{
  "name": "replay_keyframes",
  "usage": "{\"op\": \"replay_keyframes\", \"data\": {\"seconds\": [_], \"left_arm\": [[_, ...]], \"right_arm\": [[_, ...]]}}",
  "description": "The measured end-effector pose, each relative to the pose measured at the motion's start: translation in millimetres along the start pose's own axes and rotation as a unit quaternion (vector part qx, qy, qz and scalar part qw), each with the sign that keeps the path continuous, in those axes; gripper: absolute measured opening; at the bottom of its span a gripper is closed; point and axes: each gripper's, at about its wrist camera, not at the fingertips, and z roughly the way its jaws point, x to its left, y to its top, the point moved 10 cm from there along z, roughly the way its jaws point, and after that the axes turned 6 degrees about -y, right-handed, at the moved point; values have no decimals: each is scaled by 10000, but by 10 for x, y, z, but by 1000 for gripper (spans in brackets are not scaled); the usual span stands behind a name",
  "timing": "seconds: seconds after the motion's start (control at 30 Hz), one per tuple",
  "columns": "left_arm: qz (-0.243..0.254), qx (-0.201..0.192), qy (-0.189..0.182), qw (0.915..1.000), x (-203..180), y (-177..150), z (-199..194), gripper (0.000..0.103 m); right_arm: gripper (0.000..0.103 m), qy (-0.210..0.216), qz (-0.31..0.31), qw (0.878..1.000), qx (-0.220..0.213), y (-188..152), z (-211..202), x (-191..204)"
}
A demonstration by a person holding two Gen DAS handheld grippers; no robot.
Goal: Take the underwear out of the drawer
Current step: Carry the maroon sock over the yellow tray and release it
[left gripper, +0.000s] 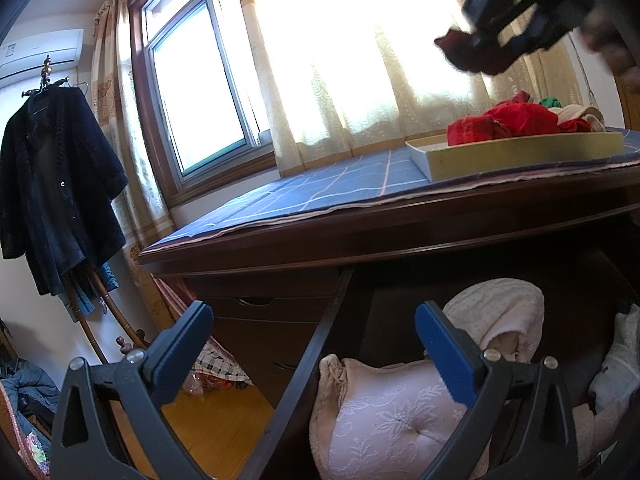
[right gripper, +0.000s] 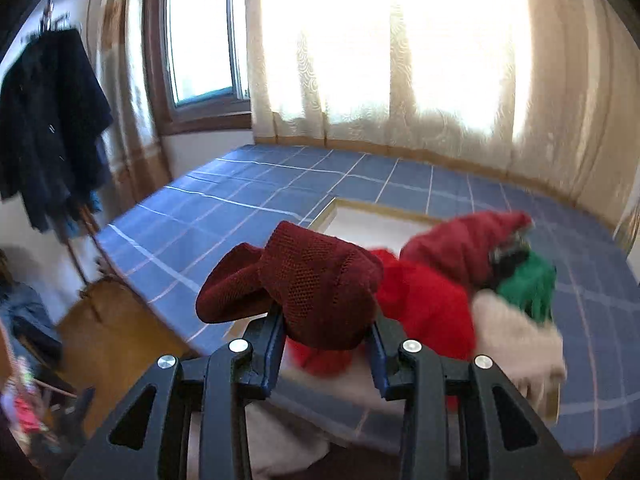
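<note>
Dark fuzzy coat (left gripper: 56, 184) on a rack at left, bright window with cream patterned curtains (left gripper: 360, 80), dark wood counter (left gripper: 360, 236) under a blue grid-check cloth (right gripper: 248, 196). Left tongs (left gripper: 316, 340) gape wide, nothing in them, over the open drawer (left gripper: 308, 360) of pale lacy and dotted folded underwear (left gripper: 392, 416). Right tongs (right gripper: 326, 336) are clenched on a dark red mesh-knit underwear piece (right gripper: 316, 280) above the shallow cardboard tray (left gripper: 520, 152) of red, green and cream garments (right gripper: 432, 300).
</note>
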Motion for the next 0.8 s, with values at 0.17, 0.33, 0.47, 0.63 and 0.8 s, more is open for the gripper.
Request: {"op": "replay_keyframes", "data": {"seconds": [0.17, 0.33, 0.47, 0.63, 0.8], "left_arm": [[8, -30, -24, 10000, -14, 7, -7, 103], [-1, -35, -63, 10000, -13, 6, -6, 103], [-9, -17, -95, 10000, -17, -1, -10, 103], [-12, -19, -94, 10000, -13, -3, -18, 103], [-13, -21, -91, 10000, -14, -1, -16, 103]], "right_arm": [[39, -192, -56, 9996, 215, 100, 544, 12], [39, -339, -26, 9985, 439, 94, 907, 8], [39, -372, -68, 9974, 606, 32, 1134, 26], [39, -531, -221, 9957, 729, 8, 1306, 62], [47, -685, -532, 9929, 809, -21, 1361, 120]]}}
